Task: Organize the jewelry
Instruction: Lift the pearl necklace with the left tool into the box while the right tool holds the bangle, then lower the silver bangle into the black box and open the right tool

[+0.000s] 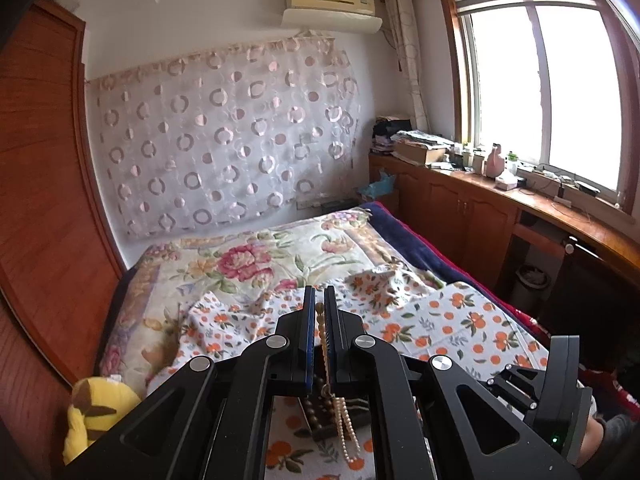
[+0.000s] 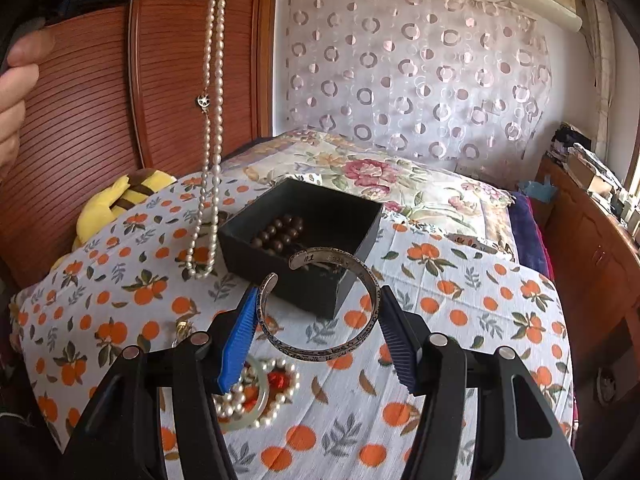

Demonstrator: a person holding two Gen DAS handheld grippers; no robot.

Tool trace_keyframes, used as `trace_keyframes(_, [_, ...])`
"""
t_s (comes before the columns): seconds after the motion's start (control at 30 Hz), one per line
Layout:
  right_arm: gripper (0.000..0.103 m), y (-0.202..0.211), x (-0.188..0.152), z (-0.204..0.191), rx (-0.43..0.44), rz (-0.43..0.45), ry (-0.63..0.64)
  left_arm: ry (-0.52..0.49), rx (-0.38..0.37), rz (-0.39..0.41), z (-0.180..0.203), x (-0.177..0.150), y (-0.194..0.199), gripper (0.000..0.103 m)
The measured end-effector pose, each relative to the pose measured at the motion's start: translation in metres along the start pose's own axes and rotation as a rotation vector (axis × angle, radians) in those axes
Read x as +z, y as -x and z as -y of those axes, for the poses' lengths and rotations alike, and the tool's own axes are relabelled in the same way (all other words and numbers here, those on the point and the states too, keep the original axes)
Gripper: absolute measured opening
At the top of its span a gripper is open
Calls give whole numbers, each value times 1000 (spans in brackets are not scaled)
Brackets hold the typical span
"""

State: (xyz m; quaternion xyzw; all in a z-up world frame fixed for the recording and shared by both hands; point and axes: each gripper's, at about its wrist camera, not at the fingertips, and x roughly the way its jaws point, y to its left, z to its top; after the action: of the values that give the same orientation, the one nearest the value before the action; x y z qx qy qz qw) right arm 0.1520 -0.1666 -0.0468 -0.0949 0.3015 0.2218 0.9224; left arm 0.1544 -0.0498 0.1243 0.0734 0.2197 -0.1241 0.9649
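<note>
Clamped between the narrow jaws of the left gripper (image 1: 319,312), a pearl necklace (image 2: 208,136) is held hanging at ten o'clock of the black box (image 2: 304,240). A silver cuff bracelet (image 2: 320,308) is gripped by the right gripper (image 2: 318,334) at the box's six o'clock edge; brown beads (image 2: 280,232) are seen inside.

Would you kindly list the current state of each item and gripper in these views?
left gripper: shut on the pearl necklace
pearl necklace: hanging, lifted
right gripper: holding the silver cuff bracelet
silver cuff bracelet: held near the box
black box: open, wooden beads inside
pearl bracelet: lying on the cloth
</note>
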Motion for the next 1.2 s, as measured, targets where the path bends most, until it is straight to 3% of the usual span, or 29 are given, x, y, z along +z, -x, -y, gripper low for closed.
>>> trace_keyframes(0.2, [62,-10,17,11,-5,15,-10,-16,25,-16,0,8,-16,4])
trace_keyframes(0.57, [62,-56,38,20,-6,-15,12,35,17,-130,-19,-32,-58,4])
trace_keyframes(1.2, [63,-86,44,6,58,-53,29,84,0,-196,-39,-103,-50,4])
